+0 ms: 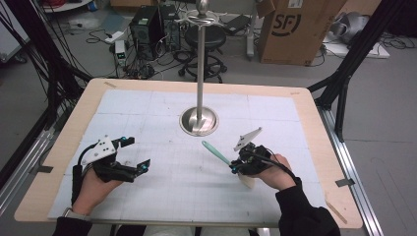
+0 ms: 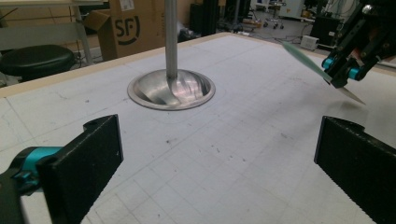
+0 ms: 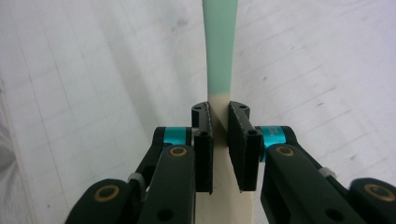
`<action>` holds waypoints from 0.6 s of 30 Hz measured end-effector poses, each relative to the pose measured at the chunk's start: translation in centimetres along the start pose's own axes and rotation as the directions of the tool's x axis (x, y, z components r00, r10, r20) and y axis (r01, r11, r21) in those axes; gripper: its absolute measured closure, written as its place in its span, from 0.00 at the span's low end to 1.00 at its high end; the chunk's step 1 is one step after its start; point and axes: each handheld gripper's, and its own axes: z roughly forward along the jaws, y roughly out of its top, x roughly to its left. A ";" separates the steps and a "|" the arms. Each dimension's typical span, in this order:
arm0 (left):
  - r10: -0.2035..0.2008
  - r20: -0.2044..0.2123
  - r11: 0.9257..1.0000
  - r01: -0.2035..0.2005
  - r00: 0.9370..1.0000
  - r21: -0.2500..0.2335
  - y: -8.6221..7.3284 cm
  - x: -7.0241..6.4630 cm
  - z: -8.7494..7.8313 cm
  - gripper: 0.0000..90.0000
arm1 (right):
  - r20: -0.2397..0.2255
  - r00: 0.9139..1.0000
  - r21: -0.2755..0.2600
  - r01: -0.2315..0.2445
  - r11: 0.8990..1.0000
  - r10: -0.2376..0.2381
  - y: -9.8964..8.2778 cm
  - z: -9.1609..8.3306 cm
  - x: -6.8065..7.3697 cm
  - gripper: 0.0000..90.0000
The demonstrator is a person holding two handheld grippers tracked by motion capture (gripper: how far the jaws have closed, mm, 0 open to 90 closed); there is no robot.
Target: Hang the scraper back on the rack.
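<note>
One spatula between right hand-held gripper jaws, handle forward.

The left gripper rests low on the mat, well left of the metal stand, jaws spread wide with nothing between. The right gripper sits near the stand's right front, lifted off the mat, jaws pinched on a green-and-cream spatula
</note>
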 end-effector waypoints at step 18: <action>0.005 0.000 1.000 -0.005 1.000 -0.006 0.1 0.0 -0.1 0.02 | -0.025 0.989 -0.407 -0.145 0.902 0.148 1.1 -3.3 -1.4 0.90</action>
